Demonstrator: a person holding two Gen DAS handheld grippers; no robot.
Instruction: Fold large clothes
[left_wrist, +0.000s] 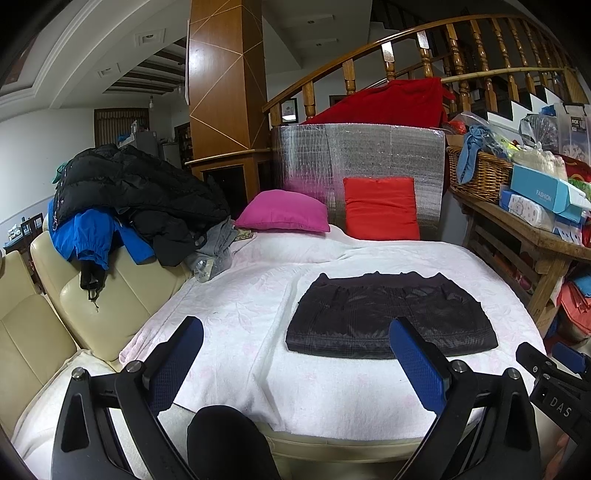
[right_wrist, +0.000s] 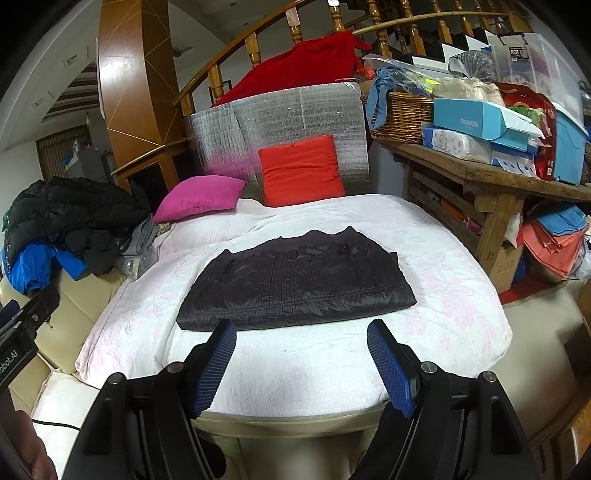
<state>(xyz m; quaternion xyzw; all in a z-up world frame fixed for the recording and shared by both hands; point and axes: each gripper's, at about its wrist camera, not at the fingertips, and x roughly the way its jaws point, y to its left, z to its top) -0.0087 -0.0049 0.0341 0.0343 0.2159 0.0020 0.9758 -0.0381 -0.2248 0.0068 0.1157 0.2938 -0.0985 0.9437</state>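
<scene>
A dark quilted garment (left_wrist: 391, 317) (right_wrist: 295, 284) lies folded into a flat rectangle on the white bedspread (left_wrist: 258, 325) (right_wrist: 443, 295). My left gripper (left_wrist: 295, 332) hovers above the near edge of the bed, to the left of the garment, open with nothing between its blue pads. In the right wrist view my right gripper (right_wrist: 301, 330) is also open and empty, its fingertips just short of the garment's near edge. The right gripper's body (left_wrist: 554, 384) shows at the left wrist view's lower right.
A pile of black and blue jackets (left_wrist: 122, 206) (right_wrist: 62, 229) lies on the cream sofa (left_wrist: 92, 295) at left. A pink cushion (left_wrist: 284, 212) and a red cushion (left_wrist: 380, 208) rest at the bed's far end. A cluttered wooden table (right_wrist: 498, 173) stands at right.
</scene>
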